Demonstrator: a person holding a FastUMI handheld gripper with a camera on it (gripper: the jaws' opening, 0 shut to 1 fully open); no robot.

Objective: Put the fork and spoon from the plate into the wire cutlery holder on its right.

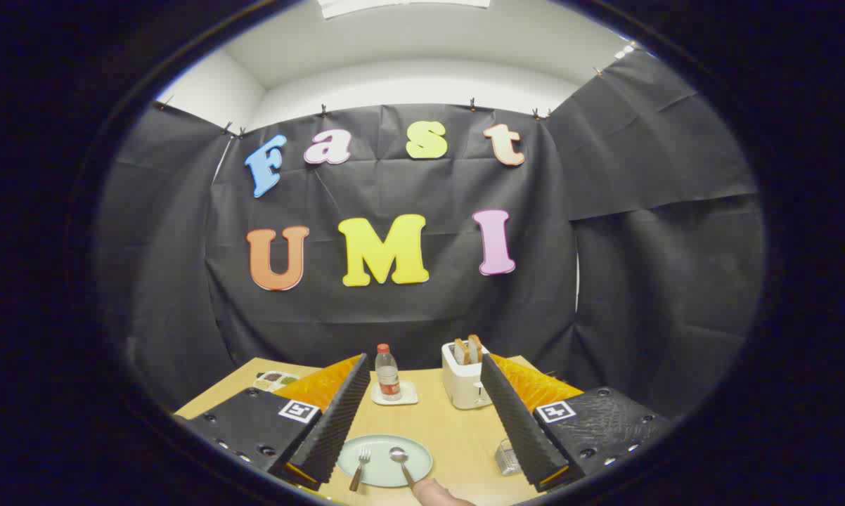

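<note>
A pale green plate (415,469) lies on the wooden table between my two fingers. On it rest a fork (360,466) to the left and a spoon (401,464) to the right, handles pointing toward me. The wire cutlery holder (507,457) stands to the plate's right, partly hidden behind my right finger (524,422). My gripper (422,414) hovers open above the table, well apart from the cutlery, with nothing between its fingers. Part of a hand (440,494) shows just below the plate.
Beyond the plate stand a clear bottle with a red cap (387,372) on a small white dish (394,395) and a white toaster (463,379) holding toast. A printed card (275,380) lies at the table's far left corner. Black cloth walls close the booth.
</note>
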